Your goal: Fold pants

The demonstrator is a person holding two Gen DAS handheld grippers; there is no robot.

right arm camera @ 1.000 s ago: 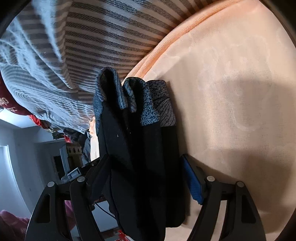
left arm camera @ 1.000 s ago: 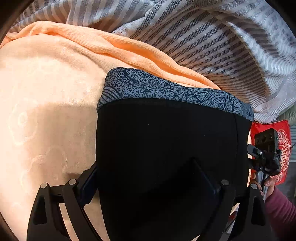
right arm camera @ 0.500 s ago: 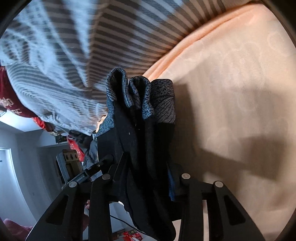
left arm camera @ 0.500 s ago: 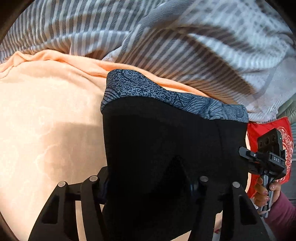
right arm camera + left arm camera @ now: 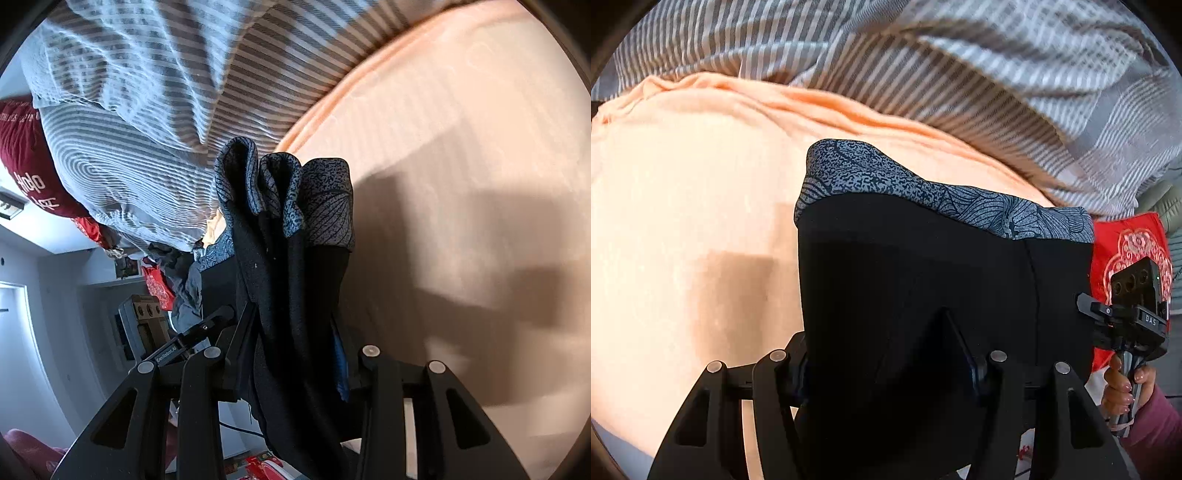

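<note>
My pants (image 5: 923, 280) are solid black, with a waistband (image 5: 923, 188) in blue-grey speckle and dark leaf-vein lines. At nine o'clock lies a peach blanket (image 5: 683, 221). At twelve, a grey-and-white striped quilt (image 5: 960, 74). At three, a red cushion (image 5: 1126, 240) with pale pink ornament. My grippers (image 5: 890, 362) are black.

Black pants with a grey patterned waistband (image 5: 923, 295) hide both grippers' fingertips; the striped grey-and-white bedding (image 5: 960, 74) blurs toward the edges.
</note>
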